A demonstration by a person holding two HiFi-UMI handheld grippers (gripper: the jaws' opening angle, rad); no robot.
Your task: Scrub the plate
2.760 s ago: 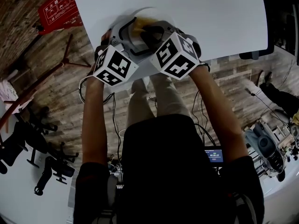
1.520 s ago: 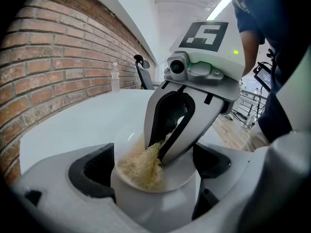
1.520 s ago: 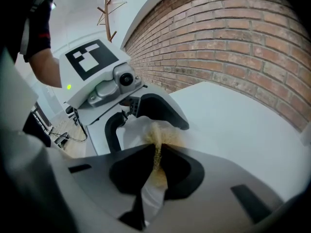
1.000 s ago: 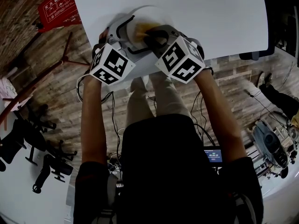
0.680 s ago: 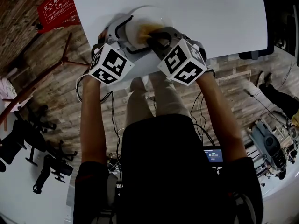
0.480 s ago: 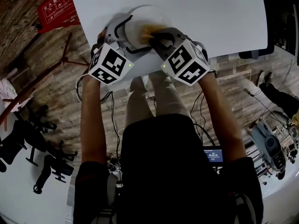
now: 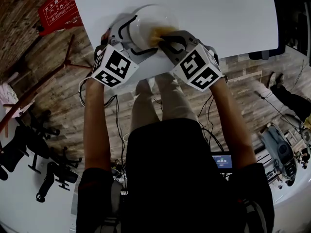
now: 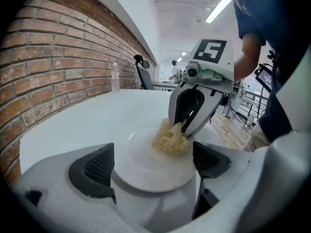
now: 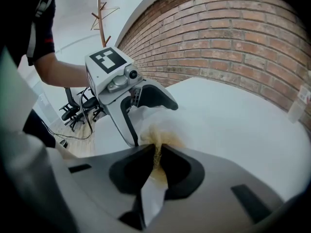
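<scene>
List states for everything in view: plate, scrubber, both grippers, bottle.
white round plate: lying on the white table, rim held between jaws.
yellowish fibrous scrub pad: pinched, pressed onto the plate's surface.
left gripper: shut on the plate.
right gripper: shut on the scrub pad.
clear plastic bottle: upright, far side of the table.

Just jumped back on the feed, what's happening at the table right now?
A person stands at a white table with a gripper in each hand. The left gripper is shut on a white plate, its jaws on opposite sides of the rim, holding it near the table's front edge. The right gripper is shut on a yellowish scrubbing pad and presses it against the plate's upper face. Scrubbing looks to be under way.
</scene>
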